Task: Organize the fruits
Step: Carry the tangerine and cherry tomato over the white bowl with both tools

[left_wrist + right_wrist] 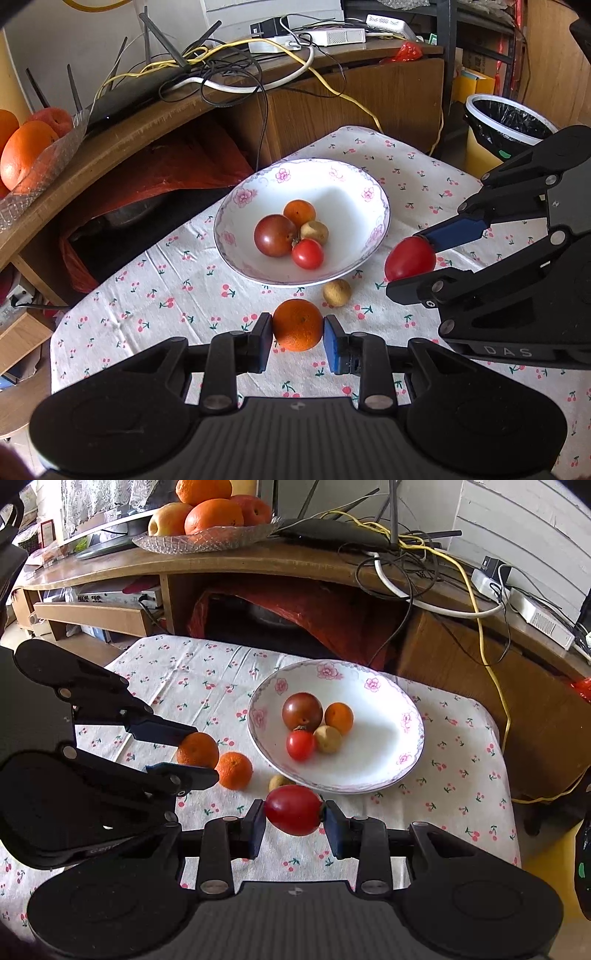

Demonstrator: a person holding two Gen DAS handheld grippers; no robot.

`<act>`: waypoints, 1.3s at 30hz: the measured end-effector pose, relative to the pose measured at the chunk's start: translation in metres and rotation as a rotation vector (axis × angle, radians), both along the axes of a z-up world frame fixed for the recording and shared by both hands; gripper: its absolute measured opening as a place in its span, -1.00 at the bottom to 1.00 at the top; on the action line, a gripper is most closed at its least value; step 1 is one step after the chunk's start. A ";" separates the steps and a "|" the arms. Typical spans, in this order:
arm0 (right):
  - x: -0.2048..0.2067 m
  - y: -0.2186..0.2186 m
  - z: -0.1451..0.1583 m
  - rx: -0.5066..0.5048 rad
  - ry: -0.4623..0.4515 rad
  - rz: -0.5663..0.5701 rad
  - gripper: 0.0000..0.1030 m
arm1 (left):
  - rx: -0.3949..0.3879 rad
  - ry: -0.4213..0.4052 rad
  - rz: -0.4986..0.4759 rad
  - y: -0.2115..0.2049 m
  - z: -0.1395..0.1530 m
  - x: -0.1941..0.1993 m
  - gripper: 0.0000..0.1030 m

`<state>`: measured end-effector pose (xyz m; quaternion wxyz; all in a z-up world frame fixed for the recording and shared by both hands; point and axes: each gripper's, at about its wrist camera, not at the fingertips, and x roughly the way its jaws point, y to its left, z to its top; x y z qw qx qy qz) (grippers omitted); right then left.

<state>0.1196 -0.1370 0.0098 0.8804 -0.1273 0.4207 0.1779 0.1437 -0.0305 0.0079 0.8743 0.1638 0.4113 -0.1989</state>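
The counter (184, 291), draped in a white cloth printed with small cherries, fills the middle of both views; behind it, across the upper part of each frame, runs a wooden shelf (221, 561) strewn with cables, with a glass dish of oranges and apples (207, 535) at the upper left of the right wrist view. Near the centre of the counter sits a white bowl (343, 184) with pink flowers round its rim; inside it lie a dark tomato (275, 235), a small orange (299, 213), a red cherry tomato (307, 253) and a tan longan (314, 232), all bunched together.

The left gripper (297, 325), at the lower centre of its own view, has its jaws pinching an orange (297, 325) from either side; a second orange (233, 770) lies on the cloth just beside it (seen only from the right wrist). The right gripper (294, 815), at the lower centre of its view, has its jaws pinching an oval red tomato (294, 815) held just outside the bowl's near rim. A loose longan (337, 292) rests on the cloth between the two held fruits and the bowl.
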 end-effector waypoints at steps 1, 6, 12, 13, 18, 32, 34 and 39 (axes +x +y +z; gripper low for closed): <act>0.001 0.000 0.000 0.000 -0.001 -0.001 -0.44 | -0.001 -0.002 0.000 0.000 0.000 0.001 -0.26; 0.004 0.000 0.003 0.006 -0.016 -0.005 -0.44 | 0.003 -0.016 0.000 -0.004 0.003 0.005 -0.26; 0.009 -0.003 0.005 0.007 -0.024 -0.016 -0.44 | 0.002 -0.030 0.001 -0.005 0.006 0.010 -0.26; 0.010 -0.003 0.005 0.007 -0.025 -0.017 -0.44 | 0.003 -0.032 0.002 -0.005 0.006 0.012 -0.26; 0.019 -0.003 0.007 0.006 -0.035 -0.027 -0.43 | 0.005 -0.046 0.013 -0.006 0.009 0.021 -0.26; 0.057 -0.005 -0.004 0.000 -0.018 -0.052 -0.42 | 0.024 -0.045 0.041 -0.008 -0.003 0.054 -0.26; 0.062 -0.006 -0.007 -0.002 -0.009 -0.055 -0.42 | 0.023 -0.037 0.043 -0.009 -0.006 0.059 -0.26; 0.071 -0.007 -0.010 -0.017 -0.004 -0.055 -0.41 | 0.031 -0.031 0.042 -0.013 -0.012 0.068 -0.26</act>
